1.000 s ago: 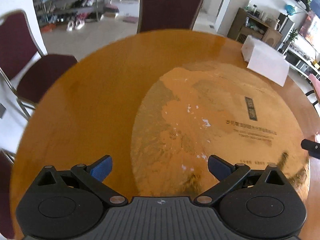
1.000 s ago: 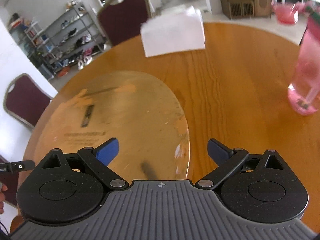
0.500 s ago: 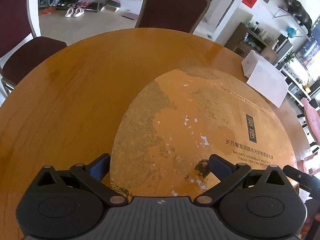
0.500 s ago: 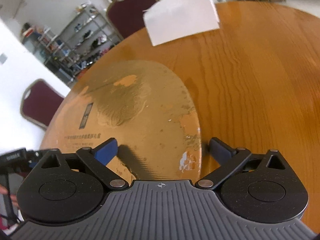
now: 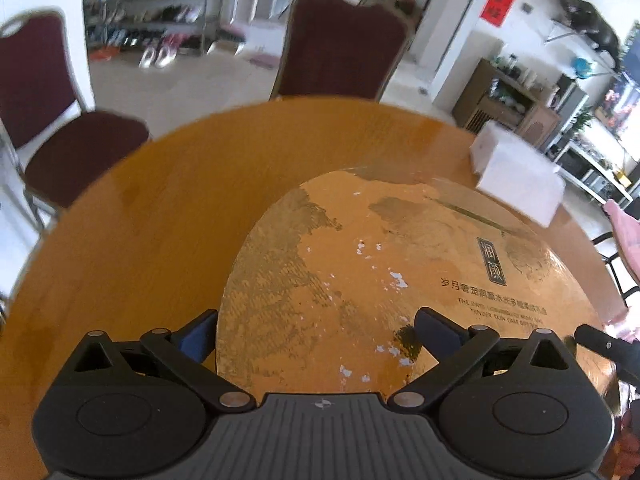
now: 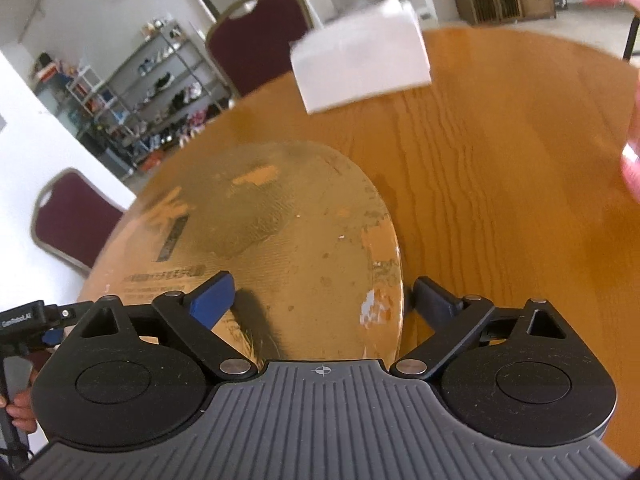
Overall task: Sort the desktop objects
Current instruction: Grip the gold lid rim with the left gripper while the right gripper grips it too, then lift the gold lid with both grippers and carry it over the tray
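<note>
A large round gold disc with dark printed lettering and a scuffed surface lies flat on the round wooden table. My left gripper is open at the disc's near left rim, its left finger over bare wood and its right finger over the disc. My right gripper is open at the disc's near right rim, with its right finger past the edge over the table. Neither gripper holds anything. A white box sits at the table's far side, also shown as the white box.
A blurred pink bottle stands at the right edge of the right wrist view. Maroon chairs ring the table. The other gripper's black body and a hand show at far left. Shoe racks and cabinets stand behind.
Both grippers have drawn closer to the disc's near rim and each now straddles its edge. The pink bottle has slid towards the right edge of the right view.
</note>
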A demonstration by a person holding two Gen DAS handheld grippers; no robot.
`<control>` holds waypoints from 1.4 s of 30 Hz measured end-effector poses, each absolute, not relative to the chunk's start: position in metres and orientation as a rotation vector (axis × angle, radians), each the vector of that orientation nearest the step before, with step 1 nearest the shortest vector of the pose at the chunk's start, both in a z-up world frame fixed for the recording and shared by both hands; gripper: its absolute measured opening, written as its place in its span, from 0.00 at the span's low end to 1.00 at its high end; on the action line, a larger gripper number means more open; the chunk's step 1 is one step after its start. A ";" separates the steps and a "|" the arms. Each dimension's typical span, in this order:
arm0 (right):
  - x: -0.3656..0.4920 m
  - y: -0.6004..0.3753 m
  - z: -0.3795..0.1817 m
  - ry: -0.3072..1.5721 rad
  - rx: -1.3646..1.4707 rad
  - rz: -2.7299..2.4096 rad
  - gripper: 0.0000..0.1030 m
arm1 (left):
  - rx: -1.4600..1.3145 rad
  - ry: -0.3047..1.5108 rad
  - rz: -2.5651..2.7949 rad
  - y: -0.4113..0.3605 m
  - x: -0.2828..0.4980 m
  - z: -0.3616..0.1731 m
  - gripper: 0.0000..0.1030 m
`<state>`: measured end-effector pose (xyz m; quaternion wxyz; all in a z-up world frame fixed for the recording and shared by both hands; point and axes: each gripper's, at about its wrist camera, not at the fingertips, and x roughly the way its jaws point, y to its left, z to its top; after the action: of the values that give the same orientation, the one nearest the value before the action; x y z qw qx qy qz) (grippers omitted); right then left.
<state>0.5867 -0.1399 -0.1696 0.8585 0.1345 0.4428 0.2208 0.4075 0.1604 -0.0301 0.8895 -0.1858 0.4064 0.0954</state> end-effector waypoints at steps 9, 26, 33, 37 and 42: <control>0.538 -0.165 -0.065 0.755 0.262 0.452 0.92 | -0.374 0.671 0.108 0.131 0.366 0.052 0.98; 0.290 -0.253 0.193 0.268 0.211 0.357 0.92 | -0.302 0.276 -0.093 0.045 0.200 0.237 0.98; 0.175 -0.288 0.237 0.208 0.190 0.300 0.92 | -0.308 0.278 -0.165 0.016 0.131 0.231 0.98; 0.129 -0.297 0.225 0.254 0.149 0.249 0.92 | -0.336 0.359 -0.173 0.011 0.107 0.191 0.98; 0.095 -0.308 0.177 0.390 0.134 0.222 0.92 | -0.377 0.490 -0.148 0.007 0.090 0.128 0.97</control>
<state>0.0950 -0.3081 0.1769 0.9726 0.0665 0.1935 0.1102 0.0900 0.0073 0.1283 0.9499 -0.1856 0.2408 -0.0726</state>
